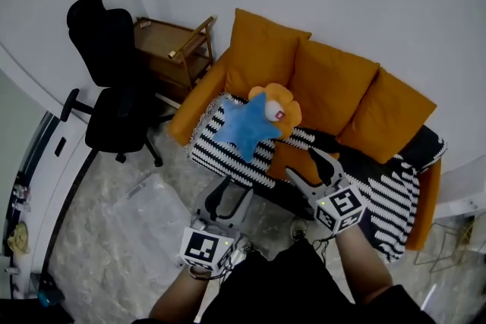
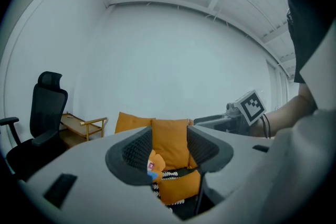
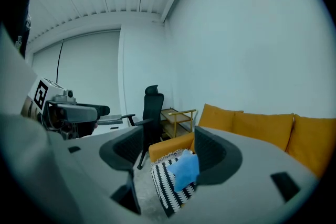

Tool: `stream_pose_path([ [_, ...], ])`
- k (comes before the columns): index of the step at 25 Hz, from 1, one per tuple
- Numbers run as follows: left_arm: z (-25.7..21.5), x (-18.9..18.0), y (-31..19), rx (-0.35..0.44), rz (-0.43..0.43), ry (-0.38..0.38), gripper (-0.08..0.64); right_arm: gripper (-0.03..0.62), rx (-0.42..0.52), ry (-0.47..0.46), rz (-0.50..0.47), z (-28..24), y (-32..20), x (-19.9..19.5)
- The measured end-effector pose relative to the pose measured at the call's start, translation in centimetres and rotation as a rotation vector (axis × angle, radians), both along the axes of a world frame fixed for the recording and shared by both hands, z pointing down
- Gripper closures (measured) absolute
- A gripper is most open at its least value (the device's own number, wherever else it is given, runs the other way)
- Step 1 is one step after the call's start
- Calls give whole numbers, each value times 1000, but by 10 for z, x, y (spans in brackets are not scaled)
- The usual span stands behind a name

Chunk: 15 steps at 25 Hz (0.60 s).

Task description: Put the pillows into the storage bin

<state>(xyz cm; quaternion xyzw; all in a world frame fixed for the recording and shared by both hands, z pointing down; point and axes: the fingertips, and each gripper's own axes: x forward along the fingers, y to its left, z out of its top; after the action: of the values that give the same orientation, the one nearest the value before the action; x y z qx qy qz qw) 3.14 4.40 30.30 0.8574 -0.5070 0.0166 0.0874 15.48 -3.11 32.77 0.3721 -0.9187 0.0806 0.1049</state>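
A blue star-shaped pillow (image 1: 244,127) and an orange flower-shaped pillow (image 1: 279,105) lie on a striped blanket (image 1: 228,155) at the left end of an orange sofa (image 1: 190,114). Both are well beyond my jaws. My left gripper (image 1: 230,197) hovers over the floor in front of the sofa, open and empty. My right gripper (image 1: 313,169) is open and empty too, near the sofa's front edge. In the left gripper view the orange pillow (image 2: 156,161) shows far off past the open gripper (image 2: 169,152). In the right gripper view the blue pillow (image 3: 186,170) sits beyond the open gripper (image 3: 168,152).
Three orange back cushions (image 1: 330,87) line the sofa. A clear plastic storage bin (image 1: 152,212) lies flat on the marble floor at lower left. A black office chair (image 1: 114,80) and a wooden side cart (image 1: 175,49) stand left of the sofa.
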Motion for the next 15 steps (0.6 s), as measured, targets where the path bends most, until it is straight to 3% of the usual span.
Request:
stream_pose_path([
  [8,24,-11,-19,-48,-45,17,367,276,-45,60,-57,28,-30,-8],
  [15,49,14,-42,-123,-90,15,367,272,-117,70,-112,66,-65,14],
])
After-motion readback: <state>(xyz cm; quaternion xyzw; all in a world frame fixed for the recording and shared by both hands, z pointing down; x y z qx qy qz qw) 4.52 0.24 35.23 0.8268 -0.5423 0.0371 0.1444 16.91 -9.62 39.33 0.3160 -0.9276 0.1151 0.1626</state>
